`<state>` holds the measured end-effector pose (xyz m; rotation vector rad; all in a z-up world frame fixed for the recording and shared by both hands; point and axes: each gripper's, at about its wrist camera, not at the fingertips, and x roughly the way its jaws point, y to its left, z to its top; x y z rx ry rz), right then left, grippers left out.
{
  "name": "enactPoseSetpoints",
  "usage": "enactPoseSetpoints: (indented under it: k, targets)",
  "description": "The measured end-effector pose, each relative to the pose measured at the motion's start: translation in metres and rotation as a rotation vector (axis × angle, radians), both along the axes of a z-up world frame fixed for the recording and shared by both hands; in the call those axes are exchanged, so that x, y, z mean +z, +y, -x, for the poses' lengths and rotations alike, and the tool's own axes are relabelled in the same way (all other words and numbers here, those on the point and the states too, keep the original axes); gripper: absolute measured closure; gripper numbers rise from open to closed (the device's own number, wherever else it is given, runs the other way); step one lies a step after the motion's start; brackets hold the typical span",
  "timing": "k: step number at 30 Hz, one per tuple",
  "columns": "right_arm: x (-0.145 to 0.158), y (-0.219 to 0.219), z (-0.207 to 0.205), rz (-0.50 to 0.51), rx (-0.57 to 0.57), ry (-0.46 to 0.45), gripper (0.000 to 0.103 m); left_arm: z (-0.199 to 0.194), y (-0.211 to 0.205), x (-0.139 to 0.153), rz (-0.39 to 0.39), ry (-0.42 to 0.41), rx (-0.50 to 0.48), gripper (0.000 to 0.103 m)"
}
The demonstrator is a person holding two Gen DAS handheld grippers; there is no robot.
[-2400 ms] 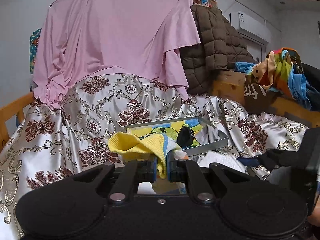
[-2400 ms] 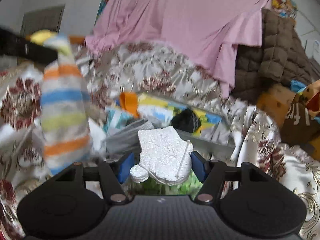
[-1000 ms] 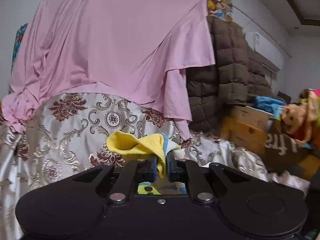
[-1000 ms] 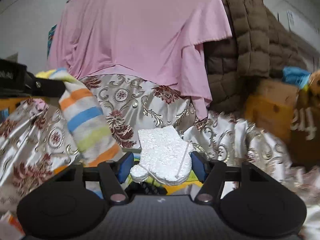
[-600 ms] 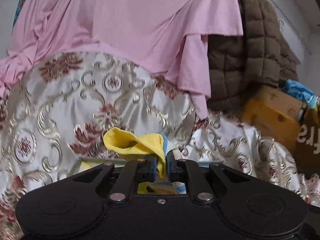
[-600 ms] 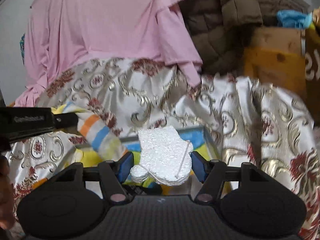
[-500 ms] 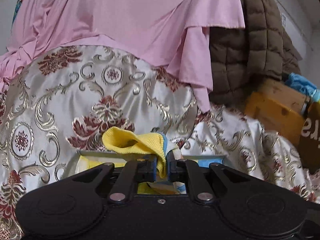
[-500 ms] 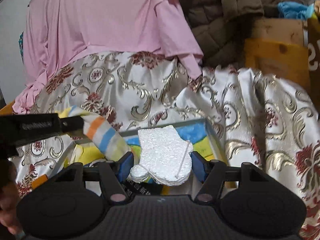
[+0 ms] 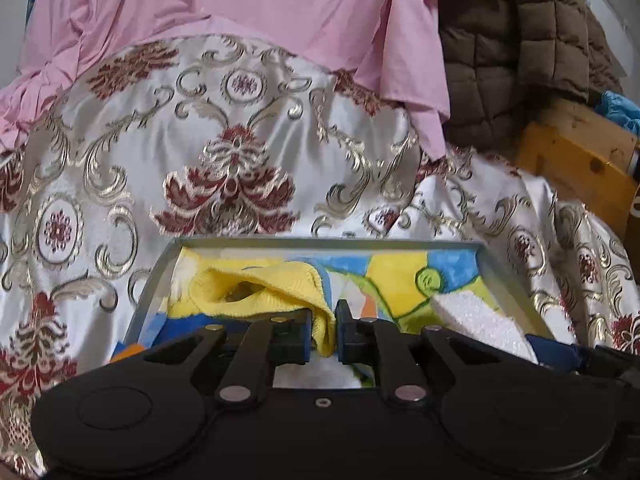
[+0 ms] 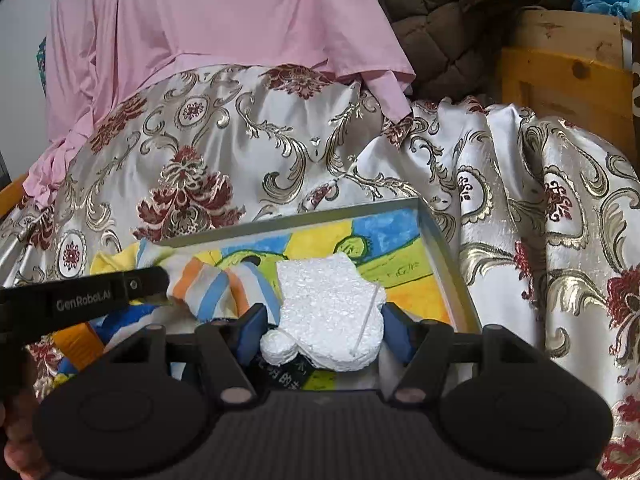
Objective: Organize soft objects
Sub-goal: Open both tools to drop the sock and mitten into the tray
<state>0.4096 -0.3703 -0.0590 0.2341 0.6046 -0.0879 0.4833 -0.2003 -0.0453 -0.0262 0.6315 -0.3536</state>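
Both grippers have come down from the draped backdrop to the grey tray [image 9: 152, 280], which now fills the lower middle of each view.

Left gripper [image 9: 322, 334]: jaws nearly together, pinching the yellow cuff of a striped sock [image 9: 260, 290]; they have just eased apart slightly, the knit still between the pads. In the right wrist view the sock [image 10: 218, 284] lies slumped inside the tray's left part in orange, blue and white bands.

Right gripper [image 10: 320, 330]: jaws standing wide, clamped on a white foam piece [image 10: 326, 304], granular, mitten-shaped, with a thin white stick lying across it. It hangs over the tray's near right part.

Tray: shallow, rectangular, metal-looking rim; its floor carries a cartoon print in yellow, blue and green.

Surroundings: glossy brocade cloth [image 9: 240, 160], white with gold scrolls and maroon flowers, under and behind the tray; pink sheet [image 9: 260, 0] draped above; brown quilted jacket [image 9: 520, 60] at upper right; wooden crate [image 10: 560, 76] beside it. An orange item lies at the tray's left corner.
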Motion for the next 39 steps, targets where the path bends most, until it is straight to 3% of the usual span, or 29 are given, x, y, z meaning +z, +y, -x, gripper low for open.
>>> enactPoseSetpoints:
  k: [19,30,34,39]
  targets:
    - [-0.003,-0.004,-0.001,-0.026,0.002,0.027,0.031,0.0,0.003,-0.009,-0.036,0.054,0.025,0.085]
    - [0.004,-0.003,0.006,-0.028,-0.009,0.012,0.017,0.014,0.007,0.003,-0.058,0.036,0.04,0.047]
    - [0.014,-0.005,0.015,-0.031,-0.022,-0.013,0.013,0.027,0.021,0.015,-0.024,0.01,0.057,0.031]
    - [0.031,-0.005,0.03,-0.024,-0.025,-0.054,0.008,0.047,0.043,0.029,0.024,-0.014,0.087,0.022]
